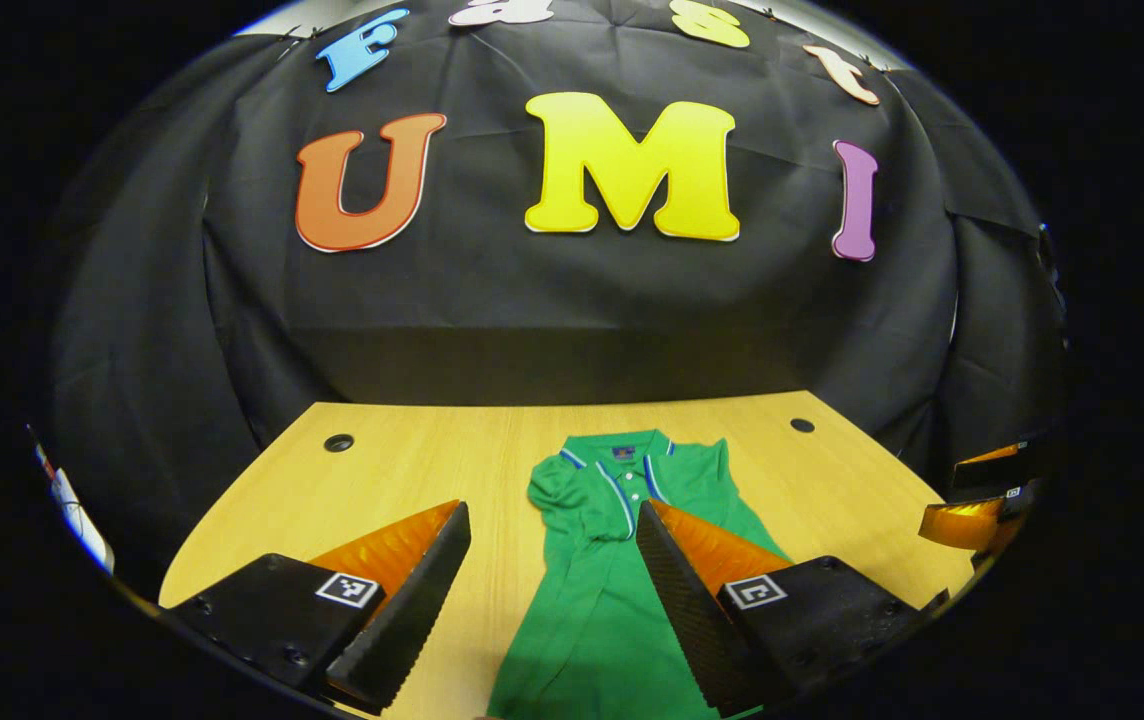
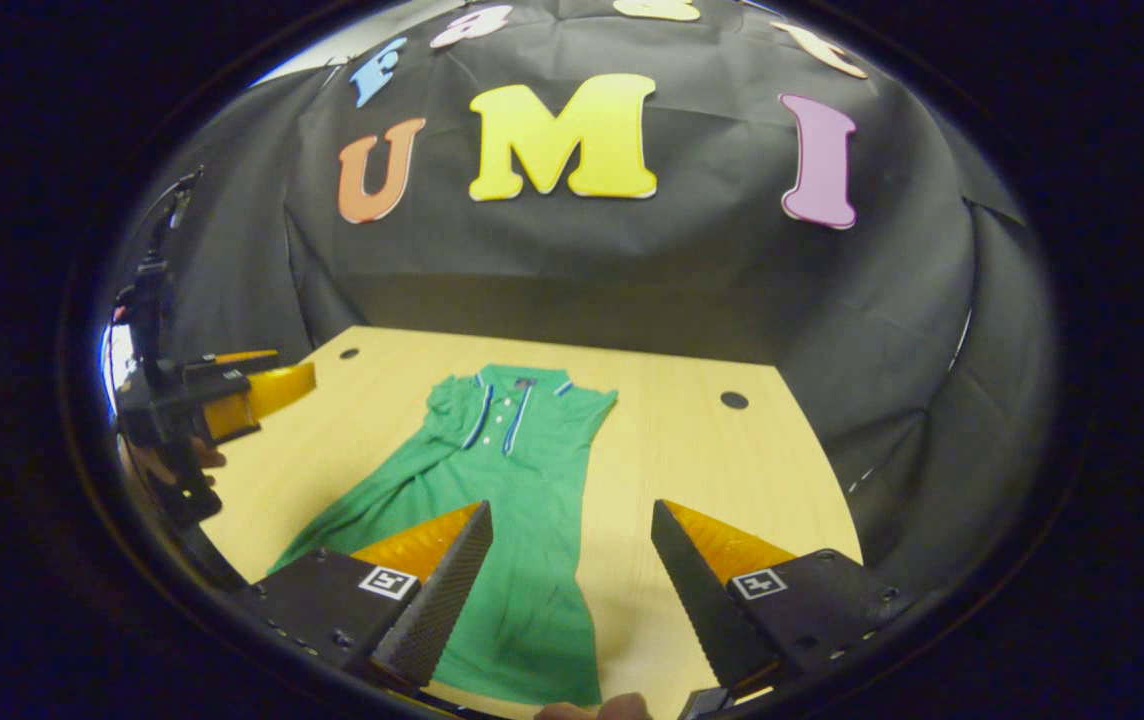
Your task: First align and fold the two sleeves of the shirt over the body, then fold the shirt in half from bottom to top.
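1. Right now a green shirt (image 1: 622,560) lies flat on the wooden table (image 1: 412,470), with its collar (image 1: 622,455) pointing at the black cloth wall (image 1: 572,300).
2. Its two sleeves look already folded in, because the shirt is a long, thin shape in the right gripper view. I cannot be fully sure of that.
3. The sleeve on the left side (image 2: 452,395) is bunched up by the shoulder, so that fold may be a bit messy.
4. The left gripper (image 1: 552,560) hangs over the near part of the shirt. Its fingers are wide apart and hold nothing.
5. The right gripper (image 2: 572,570) hangs over the shirt's bottom part too. Its fingers are also wide apart and hold nothing.
6. In the right gripper view the other gripper shows at the left edge, with a hand (image 2: 182,465) holding it.
7. So I think the sleeve step is done, or nearly done, and the big fold comes next.
8. For that fold, each gripper needs to go down to a bottom corner of the shirt and pinch it.
9. Then both need to lift together and carry the bottom edge up to the collar.
10. They should move evenly, or the shirt may twist and the sleeves may slip out.
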`<state>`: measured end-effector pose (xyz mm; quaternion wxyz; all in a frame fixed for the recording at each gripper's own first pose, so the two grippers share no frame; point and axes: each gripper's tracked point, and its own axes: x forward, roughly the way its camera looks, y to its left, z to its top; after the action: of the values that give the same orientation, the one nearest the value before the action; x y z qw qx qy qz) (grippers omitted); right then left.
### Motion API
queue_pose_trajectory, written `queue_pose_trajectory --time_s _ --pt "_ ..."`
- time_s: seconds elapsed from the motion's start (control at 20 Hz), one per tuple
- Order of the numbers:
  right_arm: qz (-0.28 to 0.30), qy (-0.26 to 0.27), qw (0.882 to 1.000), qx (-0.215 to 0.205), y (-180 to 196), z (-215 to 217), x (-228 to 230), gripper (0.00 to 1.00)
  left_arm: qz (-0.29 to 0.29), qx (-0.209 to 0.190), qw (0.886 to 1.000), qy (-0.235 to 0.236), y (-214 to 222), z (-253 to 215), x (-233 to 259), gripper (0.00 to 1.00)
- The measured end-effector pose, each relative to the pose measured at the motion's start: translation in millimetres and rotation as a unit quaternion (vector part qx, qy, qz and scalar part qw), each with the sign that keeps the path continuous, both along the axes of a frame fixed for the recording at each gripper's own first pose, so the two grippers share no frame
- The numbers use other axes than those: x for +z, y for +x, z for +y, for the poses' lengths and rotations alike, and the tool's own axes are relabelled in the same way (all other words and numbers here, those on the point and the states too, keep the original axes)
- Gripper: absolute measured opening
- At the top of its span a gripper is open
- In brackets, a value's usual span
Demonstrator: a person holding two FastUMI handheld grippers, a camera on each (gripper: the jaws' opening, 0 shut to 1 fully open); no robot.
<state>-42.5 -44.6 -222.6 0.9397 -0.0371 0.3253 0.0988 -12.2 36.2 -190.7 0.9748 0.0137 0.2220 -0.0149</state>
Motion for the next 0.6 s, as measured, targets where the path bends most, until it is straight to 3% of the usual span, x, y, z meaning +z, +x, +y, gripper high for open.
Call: queue_pose_trajectory --time_s 0.3,0.6 --pt "0.085 -0.005 0.996 -0.002 -70 -18 -53 0.98 0.106 0.009 0.994 0.004 -102 30 -58 1.00" --pt "0.184 -0.022 0.983 -0.004 -115 -33 -114 0.97 0.270 -0.006 0.963 -0.022 -183 27 -139 1.00"
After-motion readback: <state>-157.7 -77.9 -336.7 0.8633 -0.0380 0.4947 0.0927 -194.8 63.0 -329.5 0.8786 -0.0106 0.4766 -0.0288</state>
